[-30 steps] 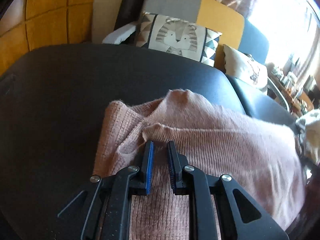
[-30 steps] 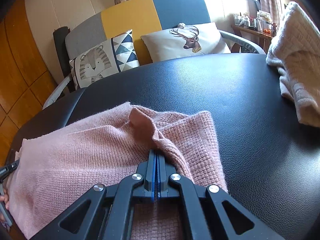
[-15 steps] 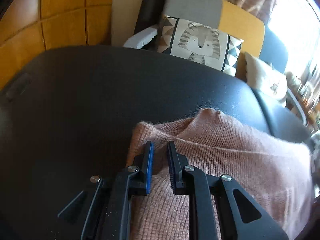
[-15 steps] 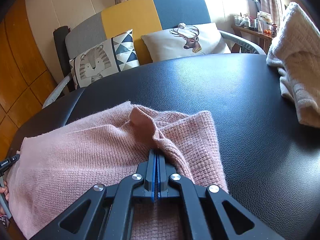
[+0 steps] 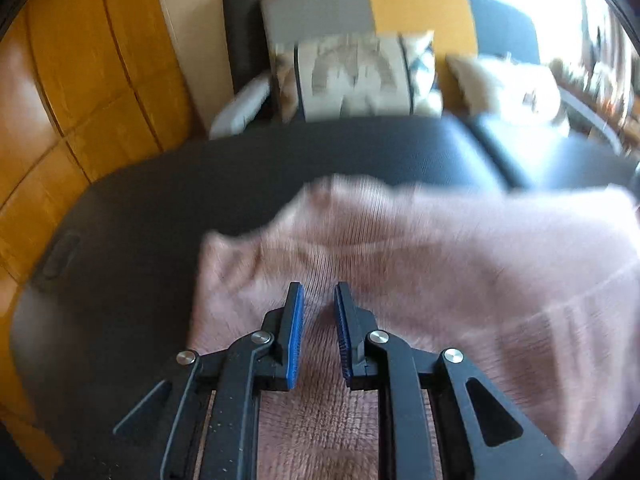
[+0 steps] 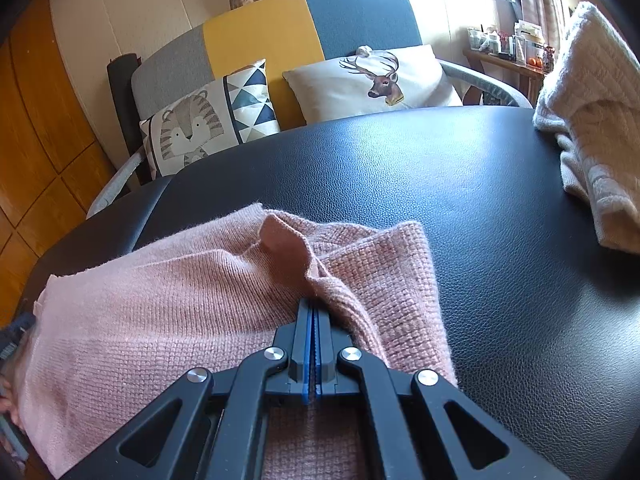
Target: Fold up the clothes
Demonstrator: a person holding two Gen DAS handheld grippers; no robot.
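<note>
I work on a pink knit sweater (image 6: 168, 312) that lies on the near part of the black leather tabletop (image 6: 400, 168), already doubled over on itself.

The right gripper (image 6: 313, 344) rests at the sweater's right end. Its jaws are pressed together, and a raised ridge of knit bunches at their tips, so I judge they are pinching that fold. I read this hold as an anchor: it pins the right end so the layers do not slide while the other side is handled.

The left gripper (image 5: 318, 320) hangs over the sweater's left end, near the corner (image 5: 216, 252). Its jaws stand slightly apart with a clear gap; the pads do not press any cloth. The left wrist view is blurred, so finer detail of the edge cannot be confirmed. I judge this gripper is positioned to take the left edge for the next fold.

A cream knitted garment (image 6: 592, 128) sits at the far right of the tabletop, well apart from the sweater, presumably kept aside so the working area stays free.
</note>
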